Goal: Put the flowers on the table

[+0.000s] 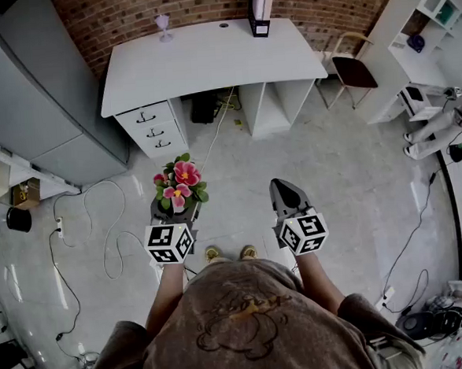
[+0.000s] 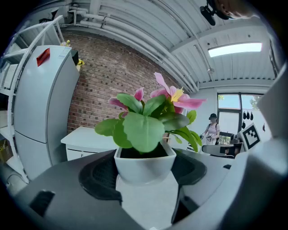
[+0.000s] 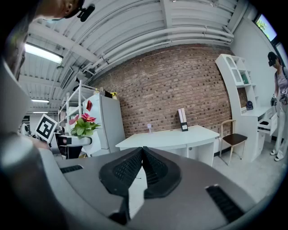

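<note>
A small white pot (image 2: 144,165) of pink flowers (image 1: 180,183) with green leaves (image 2: 143,130) sits upright between the jaws of my left gripper (image 1: 175,213), which is shut on the pot and held at waist height over the floor. My right gripper (image 1: 285,192) hovers beside it on the right, shut with nothing in it; its pads (image 3: 135,168) meet at the tips. The flowers (image 3: 83,124) also show at the left of the right gripper view. The white table (image 1: 206,59) stands ahead against the brick wall, well apart from both grippers.
On the table stand a small pink glass (image 1: 163,24) and a file box (image 1: 260,8). A grey fridge (image 1: 43,90) is at the left, a chair (image 1: 353,69) and white shelves (image 1: 429,24) at the right. Cables (image 1: 100,228) trail over the floor. A person (image 2: 210,128) stands far right.
</note>
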